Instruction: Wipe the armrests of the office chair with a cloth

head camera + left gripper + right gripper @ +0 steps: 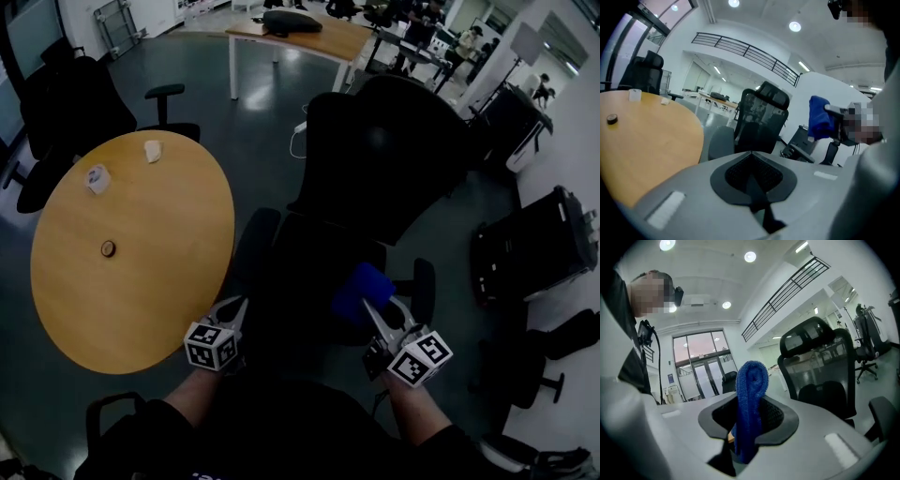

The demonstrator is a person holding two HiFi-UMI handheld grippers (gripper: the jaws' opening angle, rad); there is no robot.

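1. From overhead, the right gripper (378,309) holds the blue cloth (359,289) above the office chair (394,159), near its right-hand armrest (424,286).
2. Left gripper view: the left gripper (752,164) has its jaws pressed together, empty.
3. Right gripper view: the jaws pinch the soft, light cloth; gripping its bunched middle probably suits wiping.

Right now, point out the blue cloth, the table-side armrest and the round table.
blue cloth (359,291): head view, bunched middle.
table-side armrest (255,239): head view, pad's middle.
round table (141,281): head view, bare top.
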